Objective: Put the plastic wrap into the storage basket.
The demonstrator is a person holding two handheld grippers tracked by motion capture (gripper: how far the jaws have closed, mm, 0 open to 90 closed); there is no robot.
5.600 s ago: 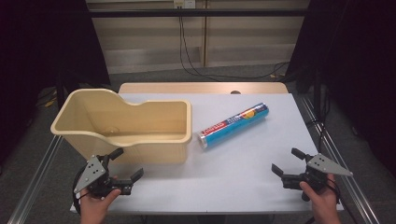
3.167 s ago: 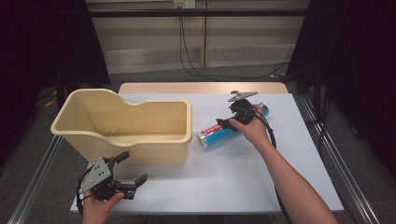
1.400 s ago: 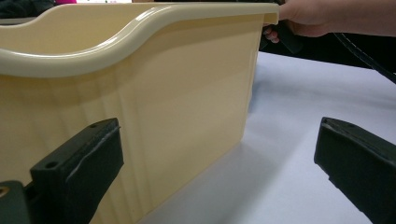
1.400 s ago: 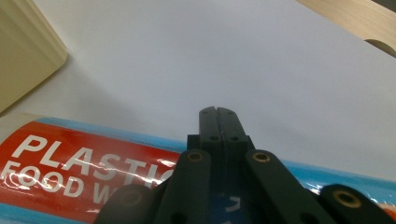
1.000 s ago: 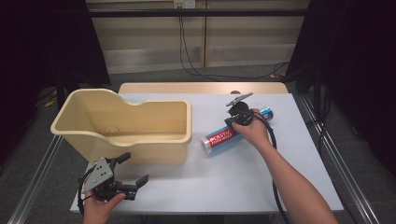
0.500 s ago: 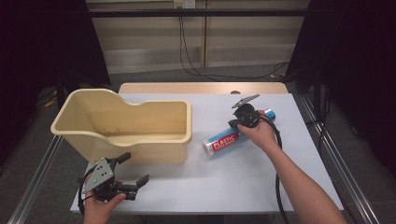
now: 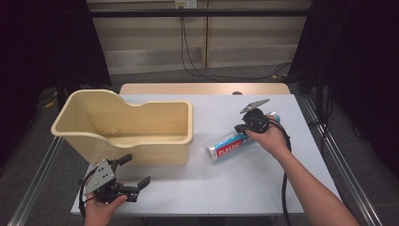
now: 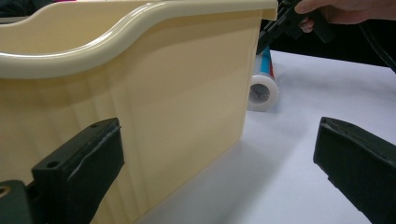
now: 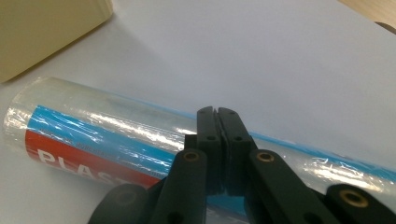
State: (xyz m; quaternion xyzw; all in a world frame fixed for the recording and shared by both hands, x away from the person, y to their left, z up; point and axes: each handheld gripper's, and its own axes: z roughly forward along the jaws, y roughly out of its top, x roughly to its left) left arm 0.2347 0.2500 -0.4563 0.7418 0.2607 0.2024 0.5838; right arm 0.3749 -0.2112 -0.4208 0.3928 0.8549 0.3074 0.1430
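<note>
On the white bench [image 7: 263,188], the roll [image 7: 231,146] lies on its side, right of the tub [image 7: 141,136] and apart from it, its near end angled toward the bench's front edge. Right gripper [image 7: 245,127] sits on the roll's far half with its fingers [image 9: 208,140] pressed together, pinching the clear wrap on top of the roll. Left gripper [image 7: 134,176] rests at the front edge, just before the tub wall, fingers [image 8: 81,165] spread wide with nothing between them.
</note>
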